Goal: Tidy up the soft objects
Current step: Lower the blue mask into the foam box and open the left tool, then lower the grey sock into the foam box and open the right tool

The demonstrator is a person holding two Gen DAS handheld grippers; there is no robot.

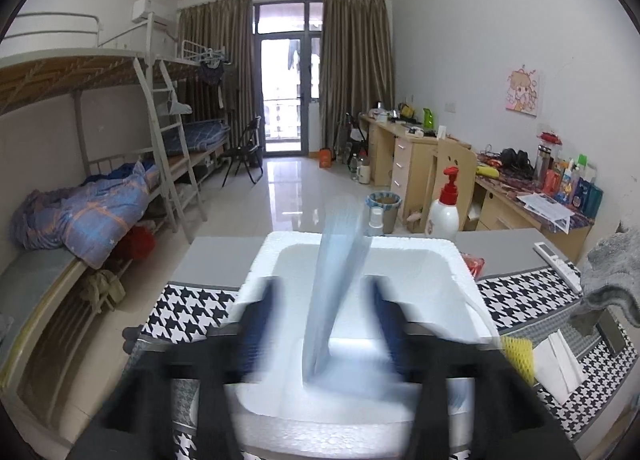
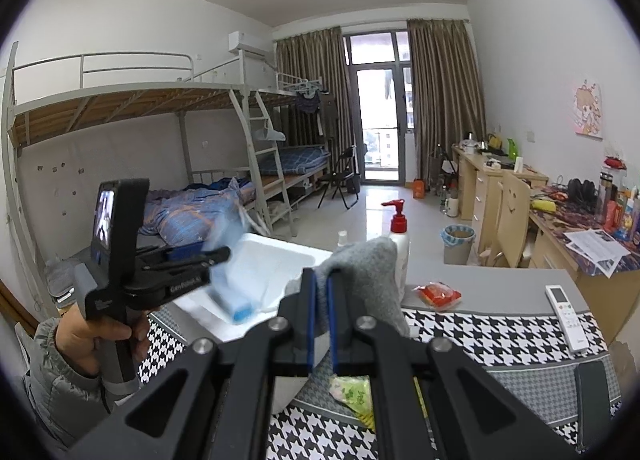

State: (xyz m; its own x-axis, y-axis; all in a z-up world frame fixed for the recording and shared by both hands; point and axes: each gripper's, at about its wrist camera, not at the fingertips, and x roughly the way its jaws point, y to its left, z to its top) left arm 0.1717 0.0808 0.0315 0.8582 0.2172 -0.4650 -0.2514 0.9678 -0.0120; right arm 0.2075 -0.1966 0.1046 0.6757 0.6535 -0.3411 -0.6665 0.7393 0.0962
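Dorm room, bunk beds (image 2: 120,100), desks (image 2: 492,180)

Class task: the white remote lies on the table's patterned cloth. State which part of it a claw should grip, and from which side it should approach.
Grip the remote across its narrow width, near mid-length, coming from above. It lies flat and long on the cloth, so only its two long edges offer opposing faces; its ends sit too far apart. Nothing crowds either edge.

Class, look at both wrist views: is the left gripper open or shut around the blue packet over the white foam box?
Open. The left gripper's fingers stand clear of the blurred blue packet on either side, over the foam box.
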